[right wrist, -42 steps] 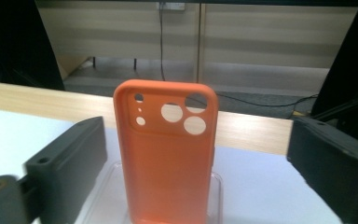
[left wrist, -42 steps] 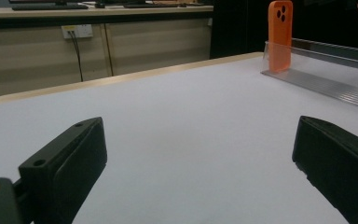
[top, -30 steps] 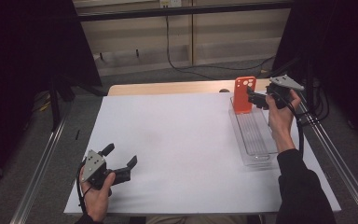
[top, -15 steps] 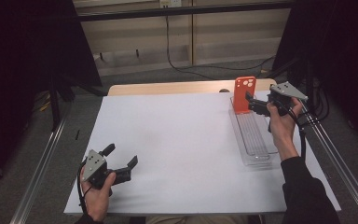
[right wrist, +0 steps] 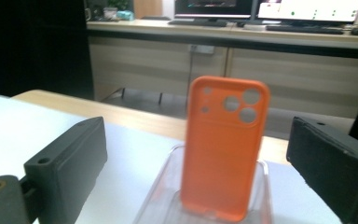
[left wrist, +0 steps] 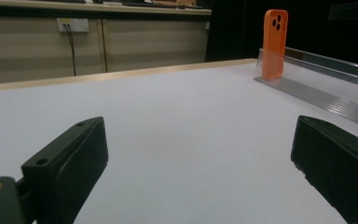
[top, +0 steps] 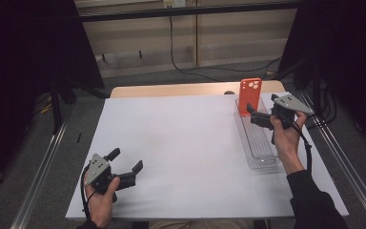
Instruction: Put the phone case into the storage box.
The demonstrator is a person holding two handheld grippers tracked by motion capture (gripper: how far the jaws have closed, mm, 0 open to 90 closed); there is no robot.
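An orange phone case (top: 249, 97) (right wrist: 223, 149) (left wrist: 275, 44) stands upright at the far end of a long clear tray (top: 262, 148) (left wrist: 317, 86) (right wrist: 161, 198) on the right of the white sheet. My right gripper (top: 253, 115) (right wrist: 198, 140) hovers over the tray just short of the case. It is open, with the case ahead between the lines of its jaws and apart from them. My left gripper (top: 125, 160) (left wrist: 196, 154) rests low at the near left of the sheet, open, with nothing between its jaws.
A white sheet (top: 186, 143) covers most of the wooden table (top: 171, 89). Metal rails (top: 43, 167) run along both sides. Beyond the table are a wall with cabling and, in the right gripper view, a desk with monitors (right wrist: 261, 9).
My right gripper has drawn back along the tray toward the person, away from the orange case, which stays upright. The left gripper has not moved.
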